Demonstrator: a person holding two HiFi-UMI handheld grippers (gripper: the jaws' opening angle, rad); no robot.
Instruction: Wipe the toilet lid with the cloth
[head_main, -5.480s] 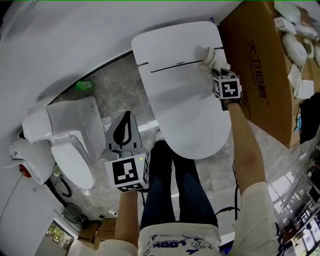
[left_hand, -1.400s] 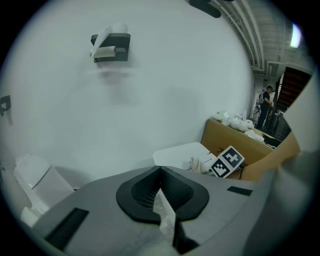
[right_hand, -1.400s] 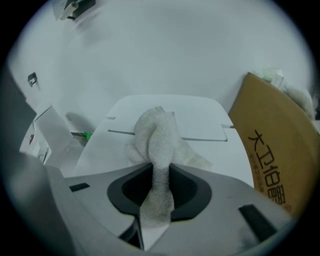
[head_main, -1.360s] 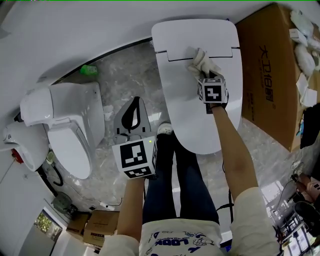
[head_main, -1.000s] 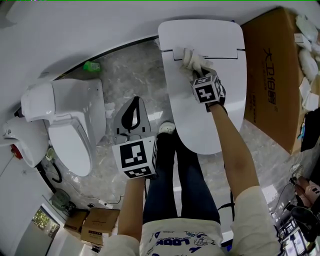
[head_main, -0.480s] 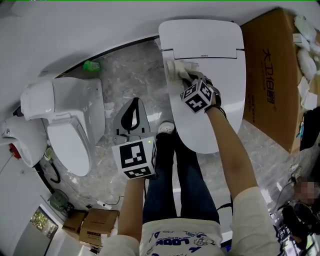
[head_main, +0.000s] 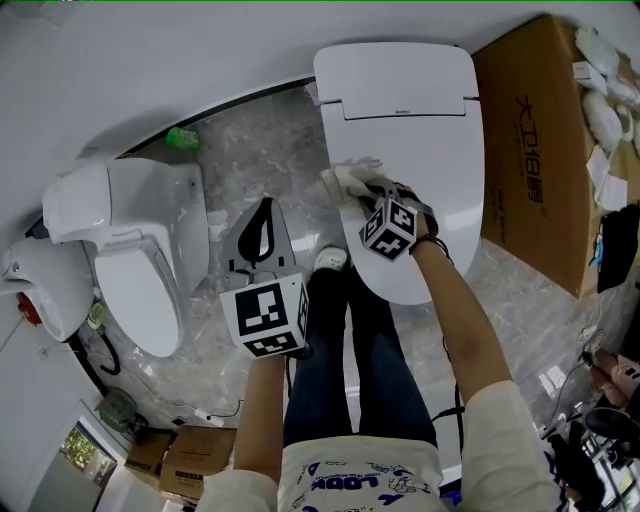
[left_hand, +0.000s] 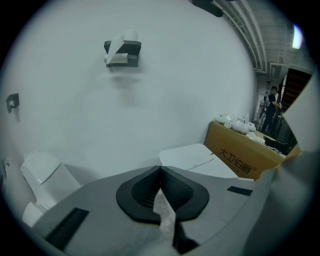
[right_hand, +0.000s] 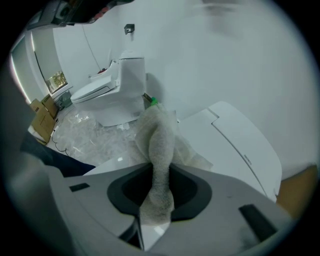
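Gripping one cloth (head_main: 348, 180), right tool (head_main: 366, 190) at toilet lid (head_main: 425, 150); second toilet (head_main: 140, 255) leftward.

In the head view, the jaws of the right gripper (head_main: 368, 192) are concealed beneath its own marker cube; the cloth (head_main: 345, 179) is partly covered by that gripper; the near end of the toilet lid (head_main: 440, 150) is masked by the forearm (head_main: 455, 320); the cardboard box (head_main: 545, 130) is cut off at the right edge; in the left gripper view, a distant person (left_hand: 272, 102) is too small to be made out.
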